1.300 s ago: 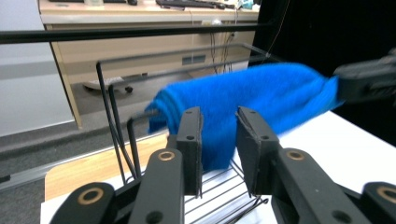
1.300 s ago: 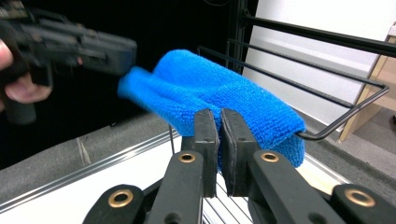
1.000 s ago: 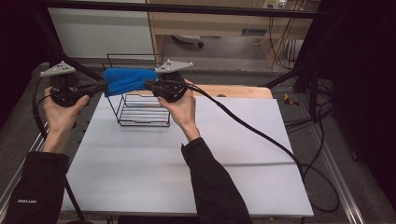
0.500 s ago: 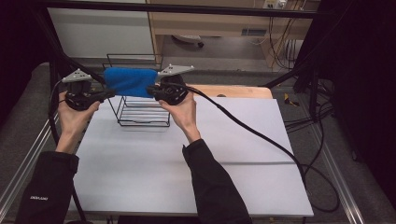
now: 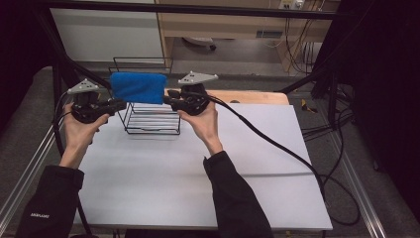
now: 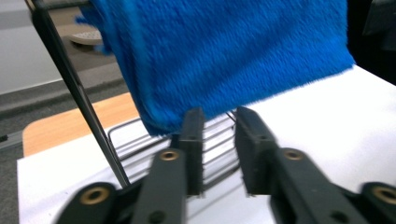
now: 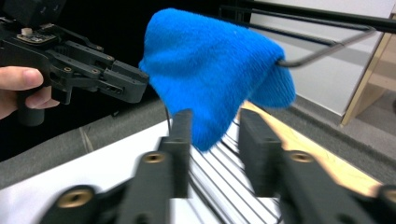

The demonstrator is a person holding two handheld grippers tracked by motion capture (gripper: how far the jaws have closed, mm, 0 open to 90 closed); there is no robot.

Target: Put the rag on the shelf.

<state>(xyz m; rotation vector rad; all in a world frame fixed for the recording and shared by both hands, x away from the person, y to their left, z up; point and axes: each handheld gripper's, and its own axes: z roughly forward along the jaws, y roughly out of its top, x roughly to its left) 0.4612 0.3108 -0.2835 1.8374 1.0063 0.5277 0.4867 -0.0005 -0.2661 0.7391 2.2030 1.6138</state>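
So both my grippers just let go: the left gripper [image 6: 219, 140] and right gripper [image 7: 217, 144] have their jaws freshly opened a narrow bit, nothing pinched between them. The blue towel [image 5: 138, 88] hangs draped over the top bar of the wire rack [image 5: 151, 119] just past my fingertips. Its long axis runs side to side between my hands, one end by each, neither hand really closer.

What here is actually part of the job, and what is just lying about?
In the job:
- fluffy blue cloth, draped over the rack's top bar
- black wire rack
- left hand-held gripper and right hand-held gripper, jaws just opened, off the cloth

Lying about:
- white table sheet
- wooden board
- black cables
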